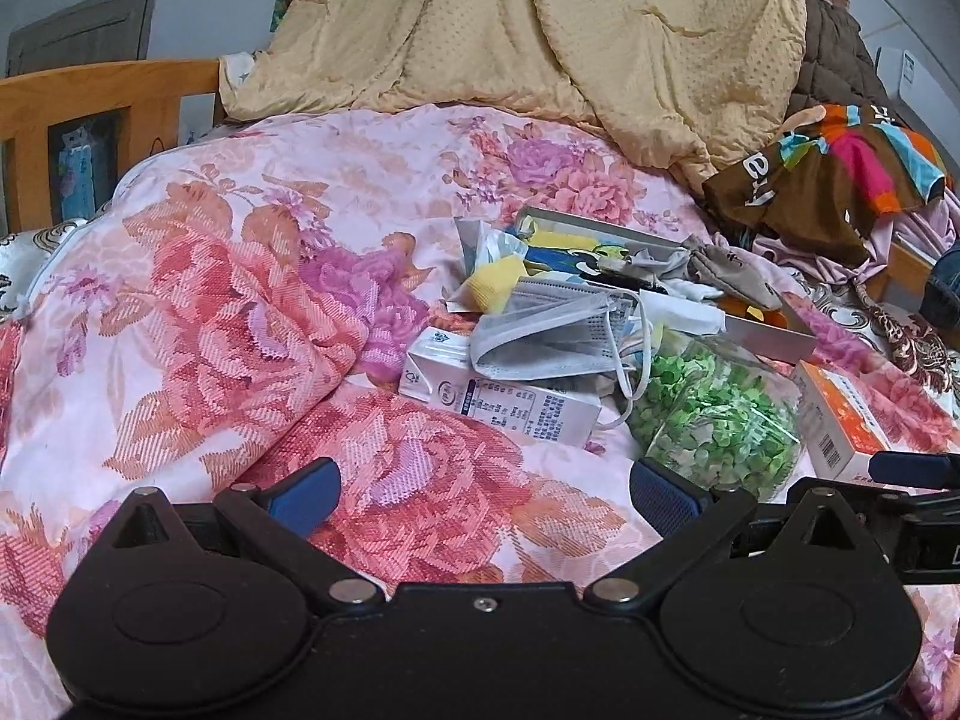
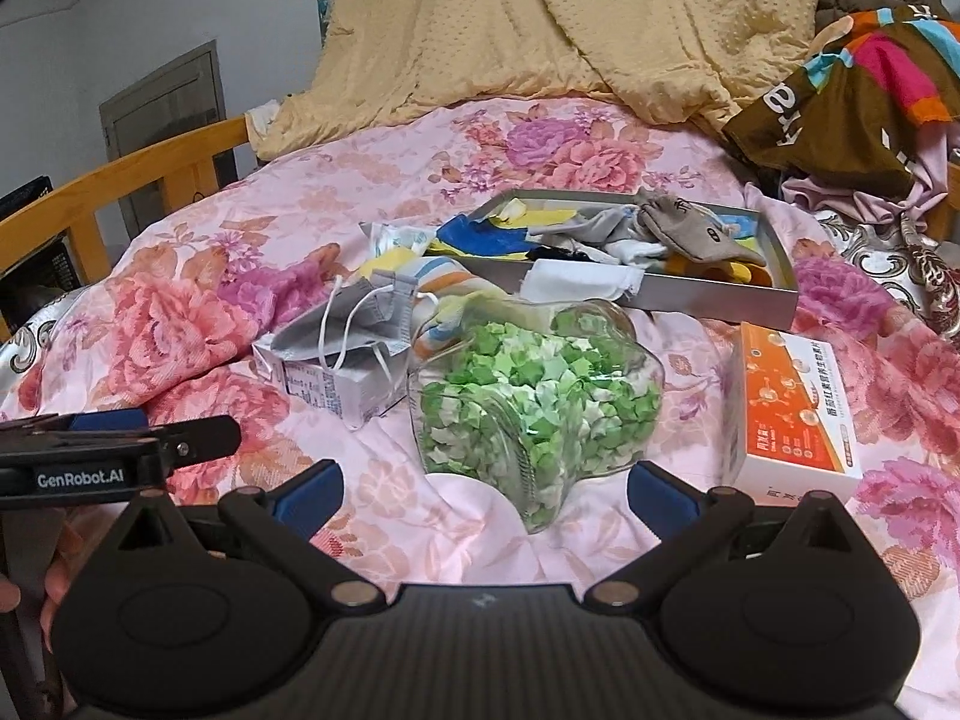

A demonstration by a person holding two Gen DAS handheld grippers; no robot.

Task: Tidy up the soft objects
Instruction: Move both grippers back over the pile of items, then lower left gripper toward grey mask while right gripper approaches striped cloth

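While both claws hover spread and empty over the floral quilt point(image 2: 372, 192), the grey face mask point(image 2: 366, 312) lies ahead of the right gripper point(image 2: 483, 495), left of the star jar point(image 2: 534, 396); the left gripper point(image 1: 483, 495) sits well short of it.

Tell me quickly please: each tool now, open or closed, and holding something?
Left tool: open, holding nothing.
Right tool: open, holding nothing; the glass jar lies ahead of it.
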